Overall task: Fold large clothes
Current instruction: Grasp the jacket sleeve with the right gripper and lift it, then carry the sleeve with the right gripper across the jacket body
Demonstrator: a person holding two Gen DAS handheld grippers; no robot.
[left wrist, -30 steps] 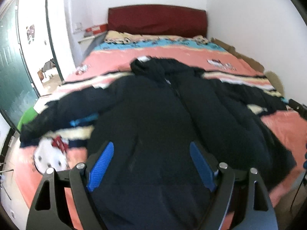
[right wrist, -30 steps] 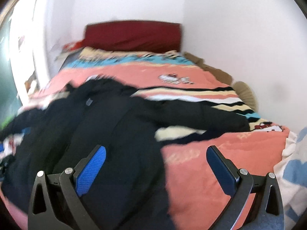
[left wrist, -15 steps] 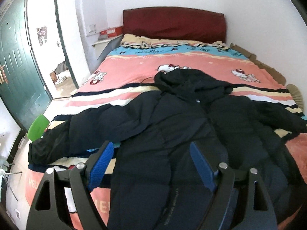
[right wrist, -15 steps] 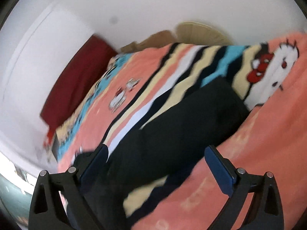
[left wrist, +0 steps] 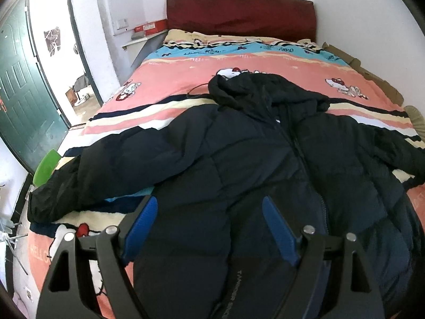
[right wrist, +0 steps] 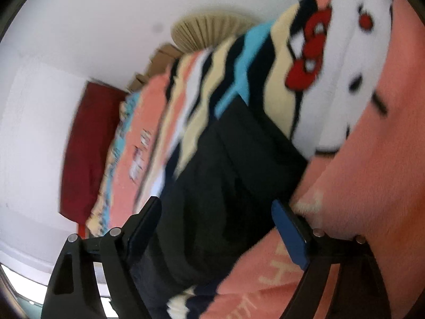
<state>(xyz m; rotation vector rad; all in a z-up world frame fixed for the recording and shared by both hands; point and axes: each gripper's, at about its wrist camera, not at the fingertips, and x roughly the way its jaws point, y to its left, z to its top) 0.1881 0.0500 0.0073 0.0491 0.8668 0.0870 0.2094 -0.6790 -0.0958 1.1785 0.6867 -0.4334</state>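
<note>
The right gripper [right wrist: 215, 228], jaws spread, straddles the right sleeve [right wrist: 233, 164] of the black hooded puffer jacket [left wrist: 265, 159], seemingly about to pinch it for the first fold. The left gripper [left wrist: 209, 228] hovers open above the hem. The jacket lies front-up on the cartoon-print blanket [left wrist: 239, 63]; next, the sleeve must cross the chest.

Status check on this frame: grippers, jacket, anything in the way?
Left gripper open, above the jacket. Right gripper open, straddling the right sleeve, not clamped. Jacket spread flat on the blanket, unfolded. Nothing blocking.

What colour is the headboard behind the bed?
Dark red, a plain maroon headboard; clearest in the left wrist view.
</note>
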